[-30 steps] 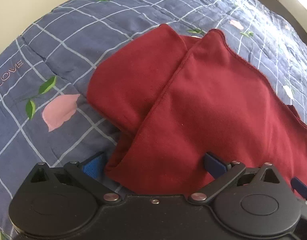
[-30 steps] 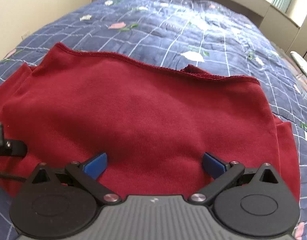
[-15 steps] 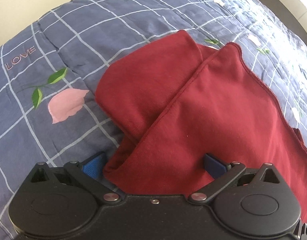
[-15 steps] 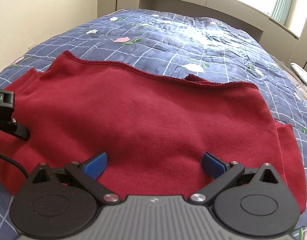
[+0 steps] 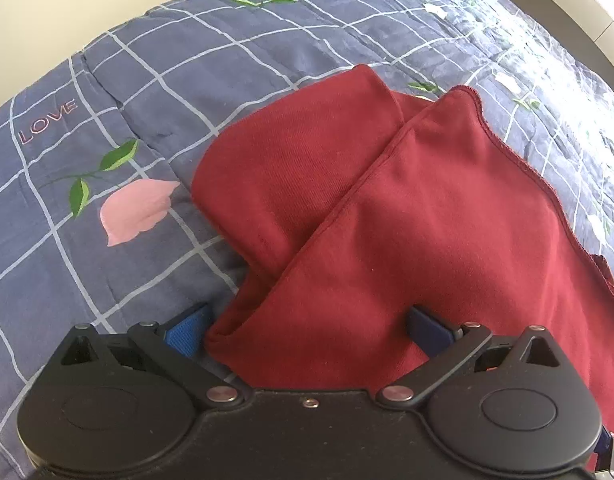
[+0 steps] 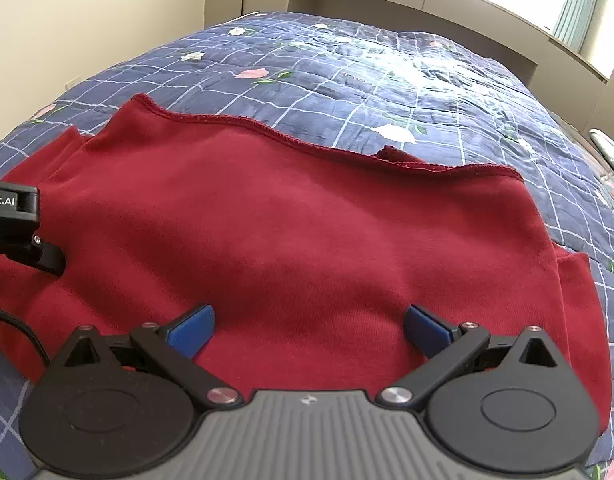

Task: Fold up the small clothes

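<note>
A dark red garment (image 5: 407, 216) lies folded on a blue checked quilt (image 5: 167, 72). In the left wrist view a folded sleeve part (image 5: 291, 160) sticks out to the left from under the top layer. My left gripper (image 5: 307, 330) stands open over the garment's near left corner, with cloth between the blue pads but not pinched. In the right wrist view the garment (image 6: 307, 232) spreads wide, its stitched hem along the far side. My right gripper (image 6: 309, 328) is open above the near edge. The left gripper's body (image 6: 15, 224) shows at the left edge there.
The quilt (image 6: 367, 80) with pink flowers and a "LOVE" print (image 5: 47, 120) covers the bed around the garment. A cream wall (image 6: 87, 20) runs along the left, a headboard (image 6: 427, 4) at the far end. A black cable (image 6: 23, 328) trails near the left gripper.
Both grippers have pulled back and risen from the garment, so more quilt and the headboard show. Both stay open. The garment lies as before.
</note>
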The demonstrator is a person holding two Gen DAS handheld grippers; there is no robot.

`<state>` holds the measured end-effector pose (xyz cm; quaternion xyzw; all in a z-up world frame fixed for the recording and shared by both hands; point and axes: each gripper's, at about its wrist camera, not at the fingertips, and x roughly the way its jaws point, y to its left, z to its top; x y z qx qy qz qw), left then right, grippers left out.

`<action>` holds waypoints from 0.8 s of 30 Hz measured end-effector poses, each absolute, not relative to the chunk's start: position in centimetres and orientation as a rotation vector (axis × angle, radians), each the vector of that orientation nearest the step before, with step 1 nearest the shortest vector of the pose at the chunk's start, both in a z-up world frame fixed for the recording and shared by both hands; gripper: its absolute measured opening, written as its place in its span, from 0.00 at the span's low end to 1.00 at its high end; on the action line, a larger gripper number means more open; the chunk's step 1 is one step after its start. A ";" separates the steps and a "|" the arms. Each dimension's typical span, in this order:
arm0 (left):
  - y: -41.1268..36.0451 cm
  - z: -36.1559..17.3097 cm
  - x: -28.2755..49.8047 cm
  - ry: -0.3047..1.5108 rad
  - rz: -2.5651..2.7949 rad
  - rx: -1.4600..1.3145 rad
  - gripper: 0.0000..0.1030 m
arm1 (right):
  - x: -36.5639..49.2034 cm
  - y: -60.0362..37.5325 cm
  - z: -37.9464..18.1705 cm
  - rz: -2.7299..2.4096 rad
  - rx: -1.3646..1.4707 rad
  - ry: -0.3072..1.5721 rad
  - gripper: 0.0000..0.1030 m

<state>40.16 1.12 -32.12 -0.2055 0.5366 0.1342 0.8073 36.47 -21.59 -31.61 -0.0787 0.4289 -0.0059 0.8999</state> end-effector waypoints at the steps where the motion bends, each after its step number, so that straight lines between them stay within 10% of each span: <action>1: 1.1 -32.1 40.1 1.143 0.288 -0.437 1.00 | 36.4 -21.6 -31.6 -0.011 -0.164 0.887 1.00; 17: 3.0 -31.5 36.3 0.965 0.260 -0.638 0.99 | 35.8 -21.9 -31.7 0.041 -0.186 0.870 1.00; 24: 5.0 -31.7 35.0 0.924 0.304 -0.745 0.54 | 35.8 -21.9 -31.6 0.050 -0.189 0.874 1.00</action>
